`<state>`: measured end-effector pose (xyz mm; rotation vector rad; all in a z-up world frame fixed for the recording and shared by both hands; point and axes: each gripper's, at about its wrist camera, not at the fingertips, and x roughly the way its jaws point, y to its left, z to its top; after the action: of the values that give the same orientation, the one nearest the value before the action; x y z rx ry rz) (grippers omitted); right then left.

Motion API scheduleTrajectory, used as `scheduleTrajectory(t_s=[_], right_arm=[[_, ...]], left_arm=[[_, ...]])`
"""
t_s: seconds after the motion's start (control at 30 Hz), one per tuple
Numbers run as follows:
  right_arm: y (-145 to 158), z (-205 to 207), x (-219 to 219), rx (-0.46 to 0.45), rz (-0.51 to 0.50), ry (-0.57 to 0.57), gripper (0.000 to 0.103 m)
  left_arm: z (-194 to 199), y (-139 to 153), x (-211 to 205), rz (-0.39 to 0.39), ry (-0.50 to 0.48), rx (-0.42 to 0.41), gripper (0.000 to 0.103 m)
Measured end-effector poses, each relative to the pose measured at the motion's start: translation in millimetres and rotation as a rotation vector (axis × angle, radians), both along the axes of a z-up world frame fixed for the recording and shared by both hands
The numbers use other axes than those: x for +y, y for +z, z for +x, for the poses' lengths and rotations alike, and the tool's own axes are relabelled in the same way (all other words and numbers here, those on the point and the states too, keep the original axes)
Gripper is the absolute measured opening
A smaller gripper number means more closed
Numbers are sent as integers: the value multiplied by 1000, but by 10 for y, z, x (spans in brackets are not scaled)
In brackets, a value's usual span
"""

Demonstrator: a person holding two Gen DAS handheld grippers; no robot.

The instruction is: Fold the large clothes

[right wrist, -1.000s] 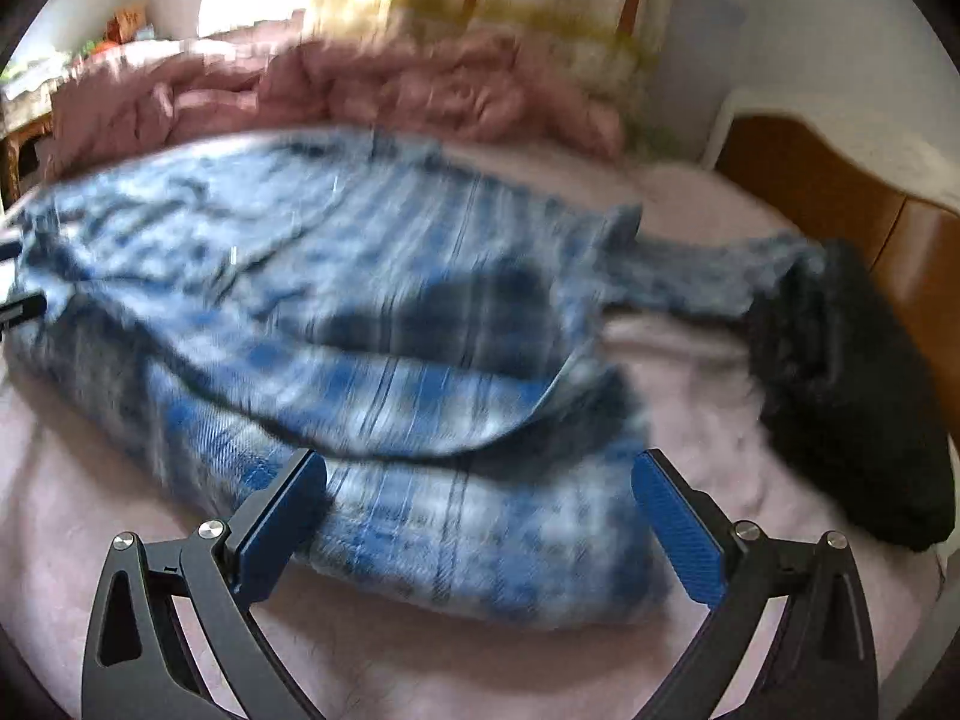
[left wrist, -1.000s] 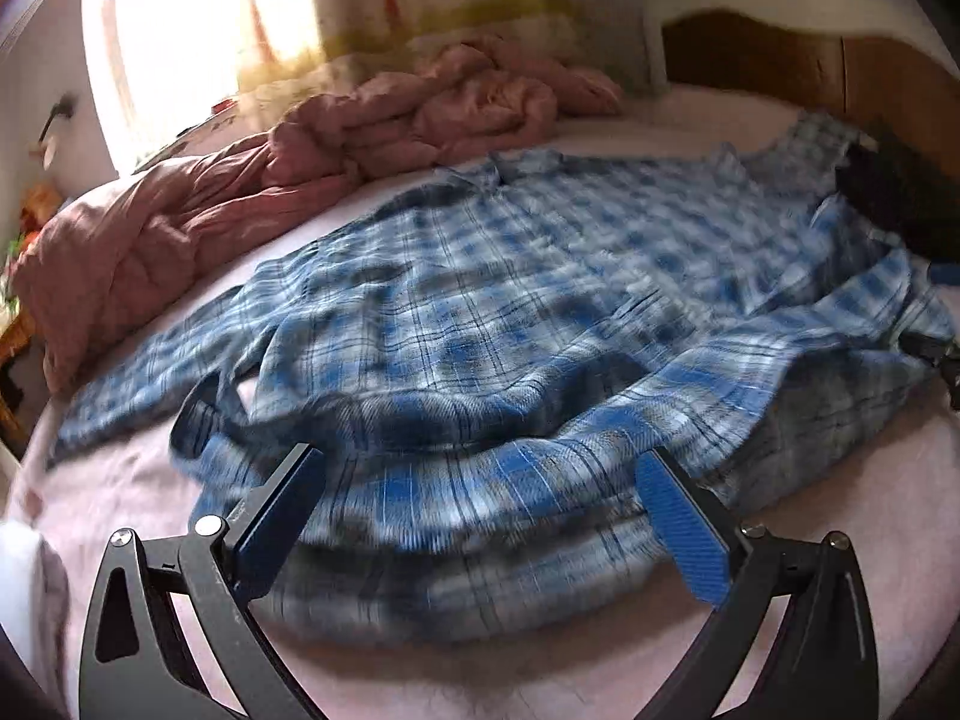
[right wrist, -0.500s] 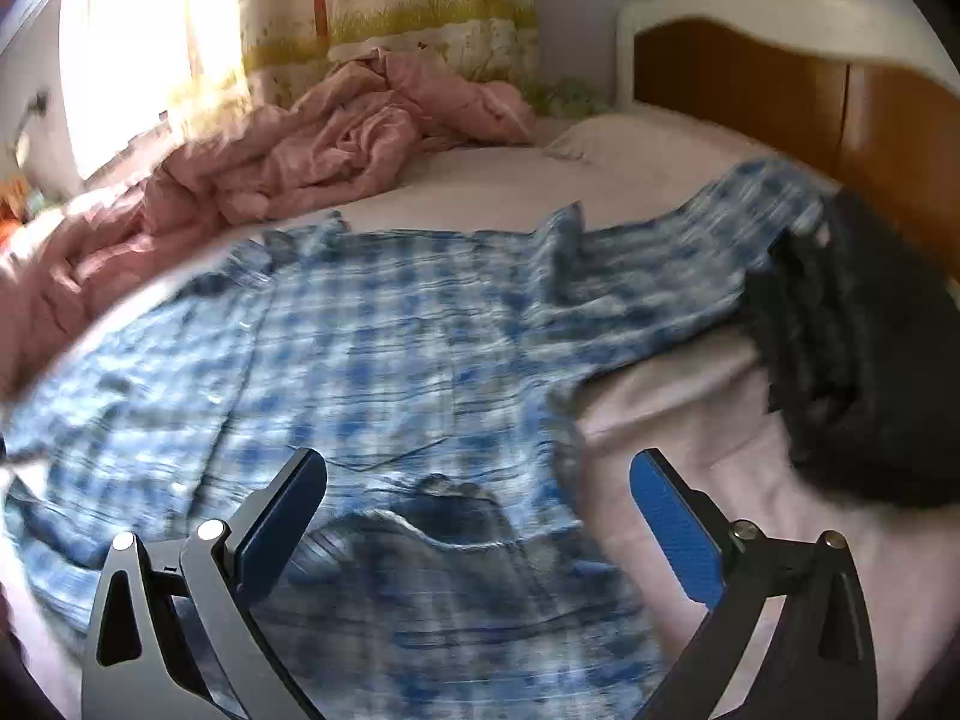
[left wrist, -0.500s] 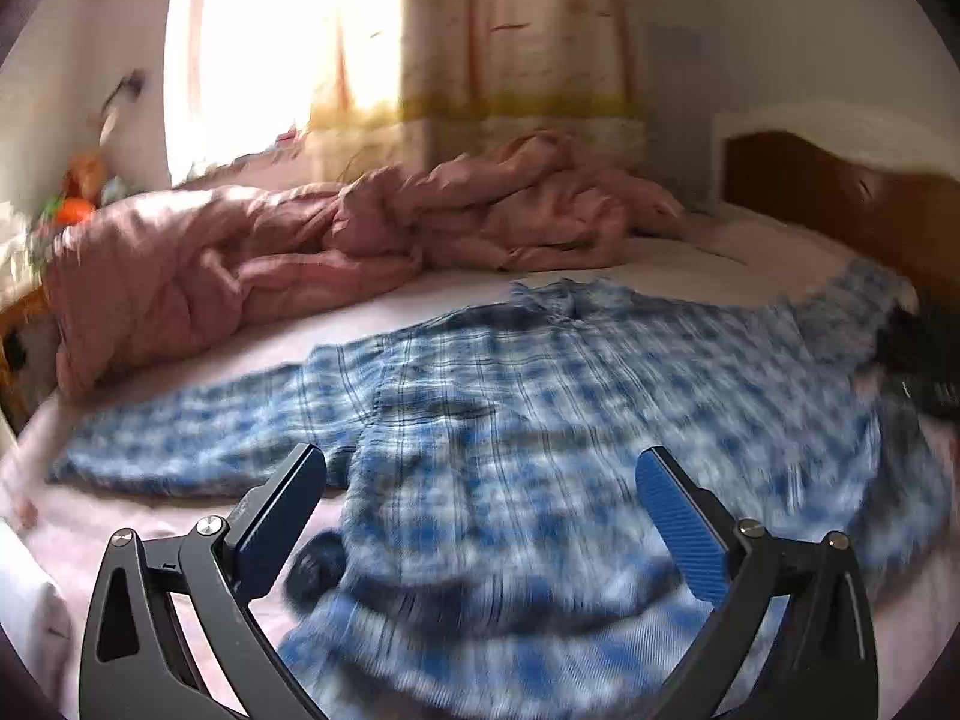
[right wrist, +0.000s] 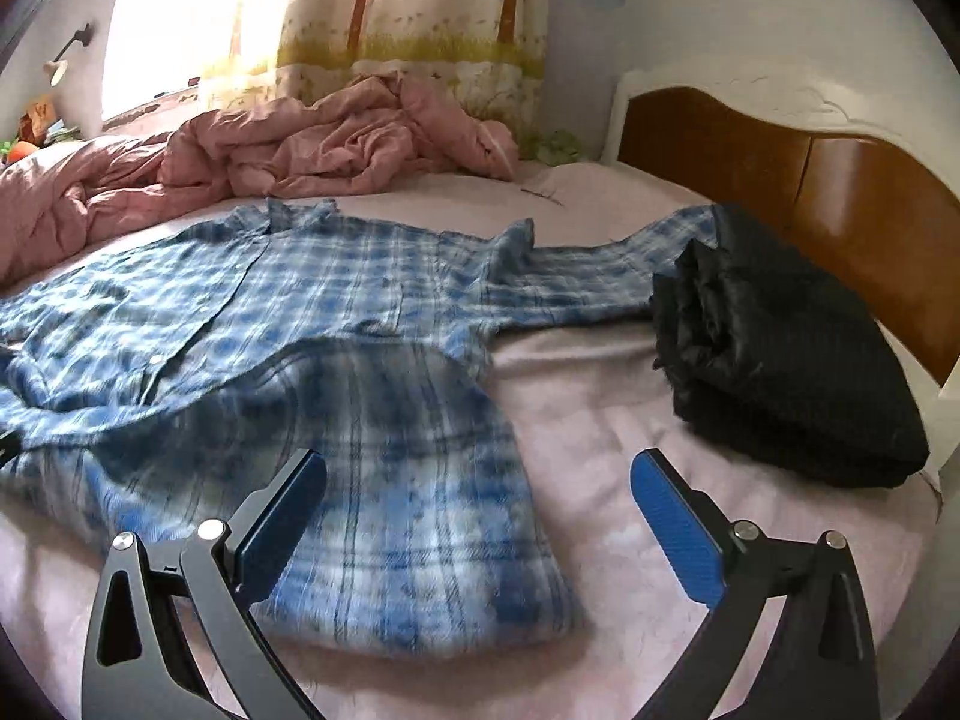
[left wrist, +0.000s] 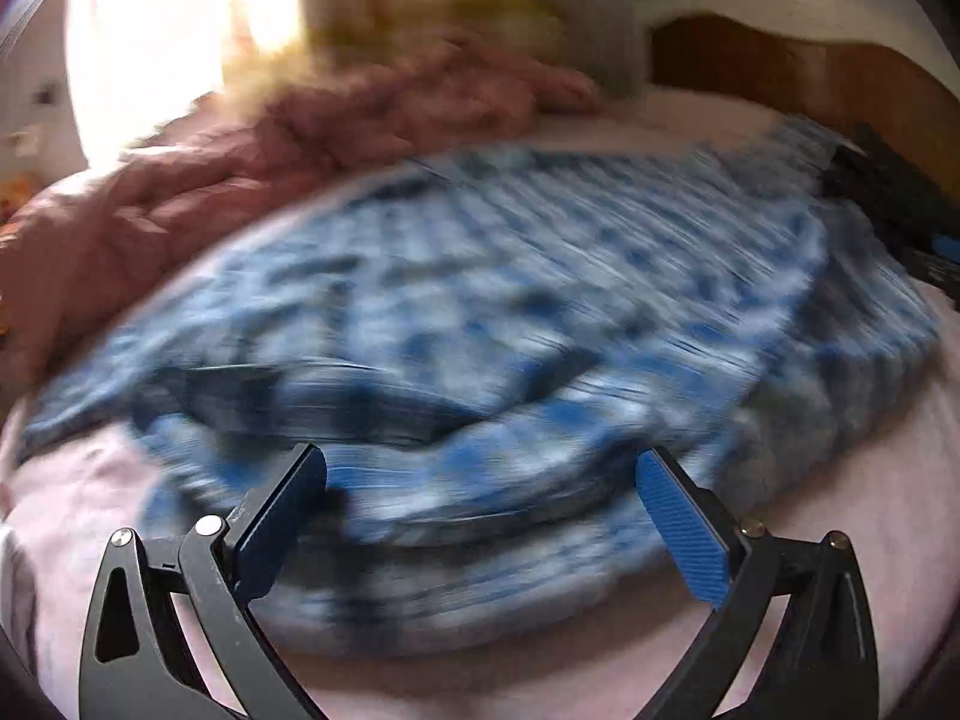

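**Plaid shirt lies half-folded on bed as both grippers hang released above it**

A bed (right wrist: pixel 600 372) under a pale pink sheet fills both views, a wooden headboard (right wrist: pixel 810 192) on the right and a rumpled pink quilt (right wrist: pixel 270 162) heaped along the far side below a bright window and curtain (right wrist: pixel 408 6). Spread across the middle is the blue plaid shirt (right wrist: pixel 312 312), collar toward the quilt, one sleeve (right wrist: pixel 600 276) reaching toward the headboard. Its near hem is turned up over the body in a loose, uneven flap (right wrist: pixel 414 480), so the fold looks begun rather than finished. A folded black garment (right wrist: pixel 792 360) sits just beside the sleeve's end, touching or overlapping the cuff.

The left gripper (left wrist: pixel 480 516) hovers low over the near edge of the shirt, fingers spread wide with nothing between them; its view is badly smeared, so exact contact with the cloth cannot be told. The right gripper (right wrist: pixel 477 516) is likewise released, empty, above the flap's right edge and bare sheet.

Risks from here: pinching only the top layer of the flap would drag it open and undo the fold. A grab that also catches the sheet would pull bedding up with the shirt. Drawing the sleeve inward could snag or topple the black garment resting against it.
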<state>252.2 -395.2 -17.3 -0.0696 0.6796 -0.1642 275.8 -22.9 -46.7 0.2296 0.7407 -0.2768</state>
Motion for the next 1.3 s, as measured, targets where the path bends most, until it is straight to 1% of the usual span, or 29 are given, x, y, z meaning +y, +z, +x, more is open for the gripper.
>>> scheduleTrajectory(t_s=[0.03,0.07,0.1,0.13,0.2,0.23,0.3,0.33,0.37,0.4,0.47,0.5,0.53,0.6,0.7,0.8,0.87,0.9,0.93,1.0,1.03,1.07,1.1,1.13,1.17,1.2,1.23,1.27,1.3], right_arm=[[-18,-9,-5,3,3,-5,102],[-34,-23,-14,2,11,-5,102],[-57,-37,-32,4,27,0,102],[-82,-49,-52,9,45,8,102],[-126,-60,-93,10,69,18,102],[-154,-57,-124,10,78,12,102],[-212,-26,-182,24,104,4,102],[-240,-13,-211,33,123,9,102],[-261,-8,-238,38,136,12,102],[-274,-11,-258,38,137,8,102],[-294,-38,-299,28,106,-13,102],[-296,-51,-317,21,93,-20,102],[-293,-65,-342,15,90,-26,102],[-272,-80,-409,9,111,-21,102],[-211,-92,-509,-6,152,-20,102],[-214,-35,-555,26,194,19,102],[-268,3,-556,88,217,36,102],[-295,4,-557,121,241,44,102],[-303,-17,-551,132,271,56,102],[-305,-47,-504,126,316,82,102],[-317,-37,-464,130,326,94,102],[-346,-17,-412,138,313,92,102],[-380,-11,-361,141,279,74,102],[-422,-12,-303,137,231,53,102],[-447,-14,-262,134,204,48,92],[-473,-17,-219,129,176,45,75],[-467,-31,-194,121,151,33,24],[-435,-58,-192,96,139,22,6],[-389,-89,-209,69,142,25,6]], left_arm=[[-34,10,-45,27,-55,5,102],[-90,40,-55,57,-62,-28,103],[-130,81,-43,85,-40,-60,103],[-96,78,-40,95,-23,-33,103],[30,11,-22,109,-6,59,103],[82,-14,-15,133,5,65,103],[244,-54,0,205,67,16,102],[371,-47,33,238,134,-3,102],[508,1,101,231,204,-25,100],[606,70,189,188,256,-39,99],[795,232,398,58,335,-42,99],[848,288,476,29,361,-37,98],[870,372,552,21,390,-41,96],[801,502,671,25,426,-89,96],[547,644,918,16,440,-113,96],[223,604,1132,25,448,-106,97],[125,452,1283,16,448,-61,98],[47,351,1331,-8,427,-22,98],[18,237,1360,-38,394,16,98],[-43,63,1362,-60,352,63,91],[-66,-33,1370,-77,346,80,79],[-80,-99,1374,-116,342,98,64],[-73,-192,1377,-187,320,136,51],[-83,-228,1354,-200,312,137,25],[-138,-198,1341,-185,327,87,14],[-201,-132,1364,-208,334,47,12],[-314,-22,1414,-257,341,-14,10],[-414,71,1445,-287,342,-58,8],[-522,165,1468,-296,341,-92,8]])
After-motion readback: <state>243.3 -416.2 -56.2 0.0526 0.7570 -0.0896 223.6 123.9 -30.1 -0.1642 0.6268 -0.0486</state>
